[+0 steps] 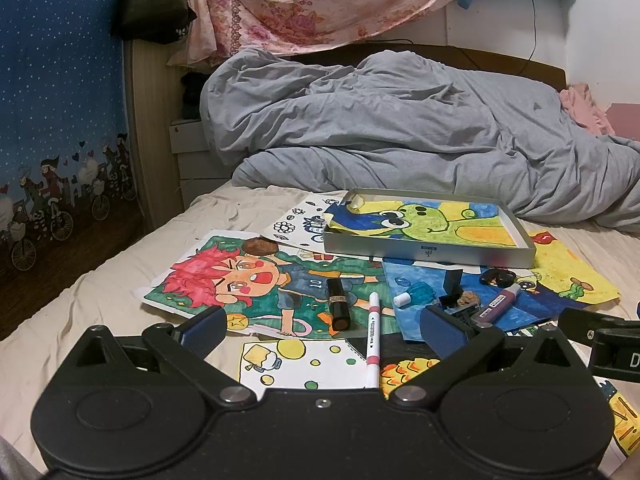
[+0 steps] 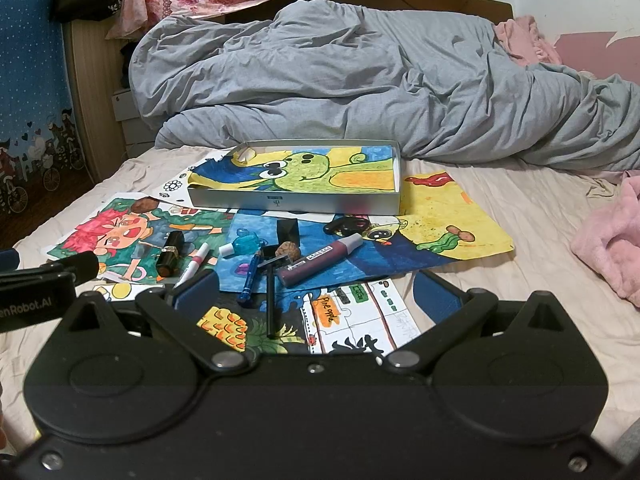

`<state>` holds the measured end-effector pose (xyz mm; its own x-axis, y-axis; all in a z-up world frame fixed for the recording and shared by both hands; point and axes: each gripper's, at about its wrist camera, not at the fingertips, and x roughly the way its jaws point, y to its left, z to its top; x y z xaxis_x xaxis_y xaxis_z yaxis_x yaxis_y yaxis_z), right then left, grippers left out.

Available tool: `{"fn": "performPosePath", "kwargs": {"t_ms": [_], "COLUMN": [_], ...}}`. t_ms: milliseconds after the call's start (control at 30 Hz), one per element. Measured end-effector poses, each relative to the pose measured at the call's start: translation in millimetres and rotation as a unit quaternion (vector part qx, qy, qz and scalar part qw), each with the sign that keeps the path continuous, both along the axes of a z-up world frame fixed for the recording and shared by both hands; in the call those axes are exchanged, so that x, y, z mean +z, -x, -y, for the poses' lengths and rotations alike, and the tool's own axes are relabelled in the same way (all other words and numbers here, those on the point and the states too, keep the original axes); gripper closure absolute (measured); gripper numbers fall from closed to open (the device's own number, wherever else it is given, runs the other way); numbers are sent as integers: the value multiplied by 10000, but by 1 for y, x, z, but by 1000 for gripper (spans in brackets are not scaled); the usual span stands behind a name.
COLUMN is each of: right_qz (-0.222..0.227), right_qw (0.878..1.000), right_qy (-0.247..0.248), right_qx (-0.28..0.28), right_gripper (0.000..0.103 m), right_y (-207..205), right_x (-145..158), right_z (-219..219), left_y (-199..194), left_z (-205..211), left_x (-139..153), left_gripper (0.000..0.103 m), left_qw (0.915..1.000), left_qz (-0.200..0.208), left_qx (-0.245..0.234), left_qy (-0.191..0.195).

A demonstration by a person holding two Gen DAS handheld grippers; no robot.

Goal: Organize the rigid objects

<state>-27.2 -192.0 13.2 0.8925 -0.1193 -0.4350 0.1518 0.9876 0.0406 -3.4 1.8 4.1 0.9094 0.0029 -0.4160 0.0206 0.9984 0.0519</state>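
Observation:
Small objects lie on drawings on the bed: a black lipstick (image 1: 338, 303), a white-and-pink marker (image 1: 372, 340), a teal bottle (image 1: 416, 294), a maroon marker (image 2: 320, 259), a blue pen (image 2: 250, 278), a black razor (image 2: 271, 300), a walnut (image 2: 289, 250) and a black cube (image 2: 288, 229). A shallow grey tin box (image 2: 296, 200) holding a frog drawing sits behind them. My left gripper (image 1: 324, 330) is open and empty, just before the lipstick and white marker. My right gripper (image 2: 316, 294) is open and empty, near the blue pen and razor.
A rumpled grey duvet (image 2: 360, 80) fills the back of the bed. Pink cloth (image 2: 612, 236) lies at the right. A brown nut (image 1: 260, 245) sits on the red-haired drawing. A wooden bed frame and blue curtain (image 1: 60, 100) stand at the left.

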Motion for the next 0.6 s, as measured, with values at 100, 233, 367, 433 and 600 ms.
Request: {"fn": "performPosePath", "kwargs": {"t_ms": [100, 233, 367, 433, 600], "right_qz": [2, 1, -2, 1, -2], "right_qw": [10000, 10000, 10000, 10000, 10000], "right_qy": [1, -1, -3, 0, -4], "right_qx": [-3, -1, 2, 1, -3], "right_gripper": [0, 0, 0, 0, 0], "right_y": [0, 0, 0, 0, 0], "right_x": [0, 0, 0, 0, 0], "right_z": [0, 0, 0, 0, 0], "left_y": [0, 0, 0, 0, 0], "left_z": [0, 0, 0, 0, 0], "left_x": [0, 0, 0, 1, 1], "left_gripper": [1, 1, 1, 1, 1], "left_qw": [10000, 10000, 10000, 10000, 10000], "left_qz": [4, 4, 8, 11, 11], "left_qx": [-3, -2, 0, 1, 6], "left_qy": [5, 4, 5, 3, 6]}}
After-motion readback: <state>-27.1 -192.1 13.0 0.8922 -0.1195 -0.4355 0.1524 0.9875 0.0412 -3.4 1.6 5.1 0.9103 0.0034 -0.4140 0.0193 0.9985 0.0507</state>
